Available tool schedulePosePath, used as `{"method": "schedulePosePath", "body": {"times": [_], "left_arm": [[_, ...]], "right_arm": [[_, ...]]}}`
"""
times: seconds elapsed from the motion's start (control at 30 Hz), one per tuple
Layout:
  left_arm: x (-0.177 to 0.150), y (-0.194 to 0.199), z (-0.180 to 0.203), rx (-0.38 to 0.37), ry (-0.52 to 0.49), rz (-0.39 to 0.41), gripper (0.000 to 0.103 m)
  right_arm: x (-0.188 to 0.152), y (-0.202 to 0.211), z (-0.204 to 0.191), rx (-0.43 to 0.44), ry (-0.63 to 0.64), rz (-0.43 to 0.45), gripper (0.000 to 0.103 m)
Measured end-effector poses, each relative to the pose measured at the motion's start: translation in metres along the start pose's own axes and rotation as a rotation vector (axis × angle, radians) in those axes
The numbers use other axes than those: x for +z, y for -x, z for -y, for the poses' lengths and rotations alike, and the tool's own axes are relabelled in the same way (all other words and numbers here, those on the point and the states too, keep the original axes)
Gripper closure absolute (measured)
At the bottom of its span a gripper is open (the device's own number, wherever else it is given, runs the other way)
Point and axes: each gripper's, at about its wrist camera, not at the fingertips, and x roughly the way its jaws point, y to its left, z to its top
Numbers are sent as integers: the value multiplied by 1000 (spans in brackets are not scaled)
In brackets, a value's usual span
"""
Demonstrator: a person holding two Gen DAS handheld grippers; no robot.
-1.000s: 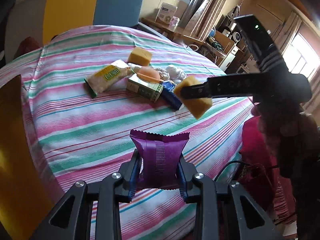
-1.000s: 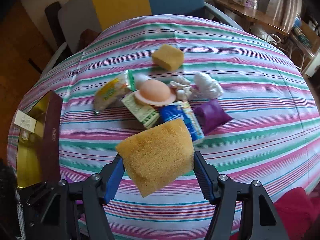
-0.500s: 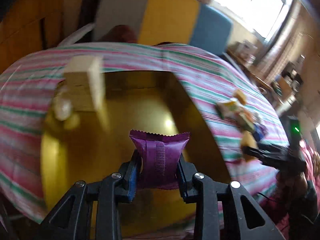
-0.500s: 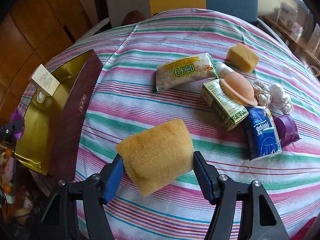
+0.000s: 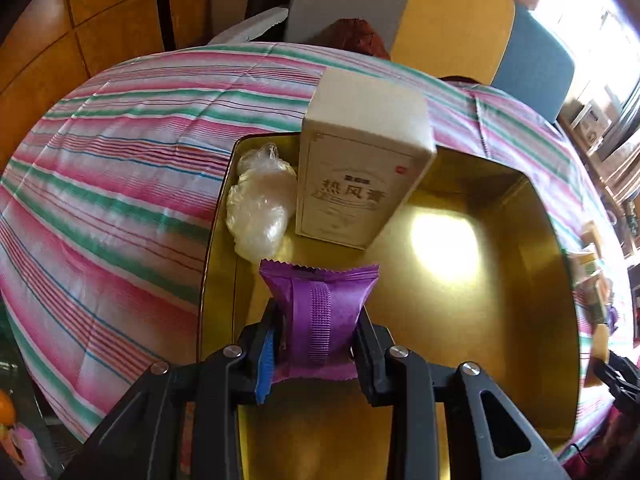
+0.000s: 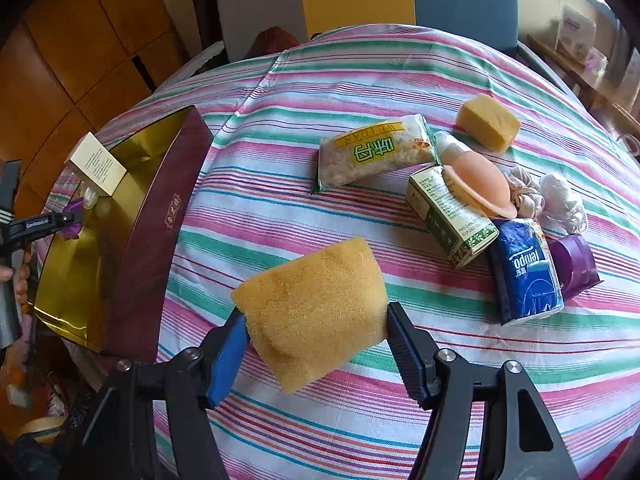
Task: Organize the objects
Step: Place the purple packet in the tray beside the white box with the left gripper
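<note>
A: What words can be read here?

B: The cream box point(image 5: 360, 168) has three large characters, "热风膏". The small lines under them are too fine.

A: And on the desk?

B: The blue tissue pack point(image 6: 524, 272) says "Tempo". The rice snack bag point(image 6: 372, 152) says "WEIDAN" on a yellow band, with green characters I cannot read surely.

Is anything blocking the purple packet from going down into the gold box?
Nothing visible. The purple packet hangs over bare floor of the gold box; the cream carton and clear bag sit farther back.
</note>
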Motion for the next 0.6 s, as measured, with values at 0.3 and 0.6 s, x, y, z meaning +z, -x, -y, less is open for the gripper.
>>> {"method": "schedulePosePath", "body": {"times": [0.3,0.6], "left_arm": [[7,-10,-2,22,-29,-3,68],[0,28,8,9,-72,70,65]], "right_arm": [[0,-2,0,-5,5,-10,36],[0,-2,1,-16,0,-11,36]]}}
